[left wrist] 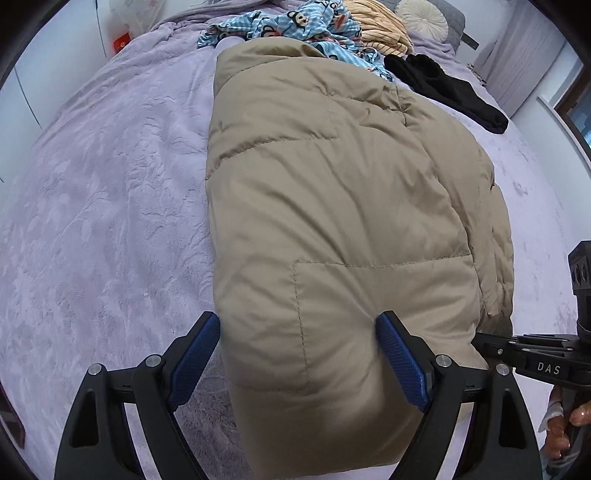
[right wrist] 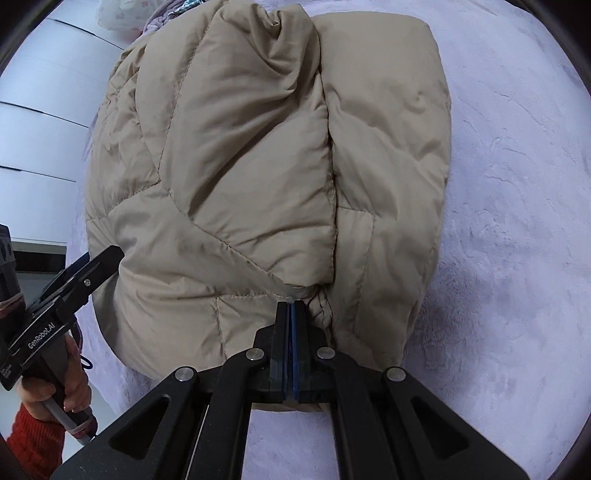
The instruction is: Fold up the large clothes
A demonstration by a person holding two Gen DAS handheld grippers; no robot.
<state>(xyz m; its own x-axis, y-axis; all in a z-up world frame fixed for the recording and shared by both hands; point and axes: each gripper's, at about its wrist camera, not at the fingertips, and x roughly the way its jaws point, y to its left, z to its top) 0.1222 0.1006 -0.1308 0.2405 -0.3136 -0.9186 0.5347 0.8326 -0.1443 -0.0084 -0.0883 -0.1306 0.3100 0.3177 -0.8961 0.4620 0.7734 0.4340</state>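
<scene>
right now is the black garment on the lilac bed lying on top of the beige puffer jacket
No, the black garment lies on the lilac bed beyond the beige puffer jacket, off its far corner.

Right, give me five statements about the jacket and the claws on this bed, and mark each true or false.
1. The beige puffer jacket lies folded on a lilac bedspread. True.
2. The left claw is clamped flat shut. False: its jaws stand wide open, astride the jacket's near end.
3. The right claw is shut. True.
4. A black garment lies on top of the jacket. False: it lies beyond it on the bedspread.
5. A blue cartoon-print fabric lies behind the jacket. True.
</scene>
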